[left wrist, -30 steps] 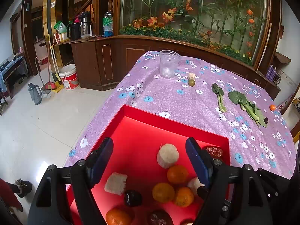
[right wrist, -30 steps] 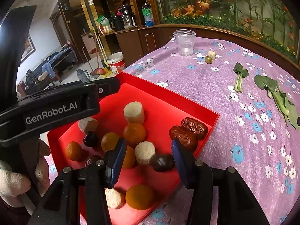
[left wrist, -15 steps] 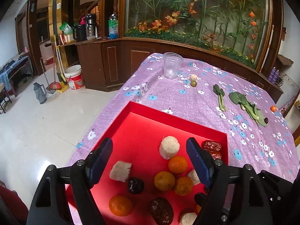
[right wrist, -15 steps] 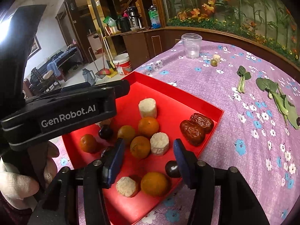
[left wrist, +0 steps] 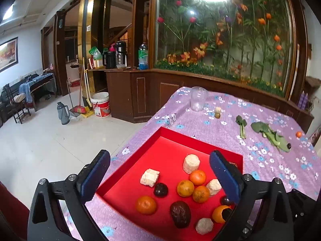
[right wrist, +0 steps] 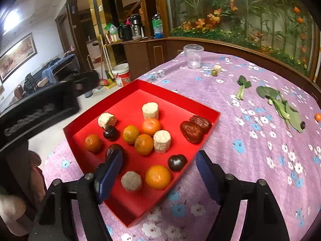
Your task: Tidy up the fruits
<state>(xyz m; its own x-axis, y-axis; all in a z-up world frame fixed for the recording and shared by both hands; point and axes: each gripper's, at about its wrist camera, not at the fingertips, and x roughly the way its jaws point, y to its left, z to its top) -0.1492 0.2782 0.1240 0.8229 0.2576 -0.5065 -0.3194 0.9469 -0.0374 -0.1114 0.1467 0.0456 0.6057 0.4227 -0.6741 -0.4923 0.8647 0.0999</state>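
While my left gripper (left wrist: 159, 177) and right gripper (right wrist: 157, 177) both spread wider, empty, above the red tray (right wrist: 140, 84), its fruit lies loose inside. My right finger (left wrist: 224, 177) hides part of an orange (left wrist: 219, 213) at the tray's near corner.

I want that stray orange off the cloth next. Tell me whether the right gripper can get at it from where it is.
Probably yes. The right gripper, jaws opening and empty, hovers over the red tray; the stray orange lies across bare cloth, just past the greens, with nothing standing between.
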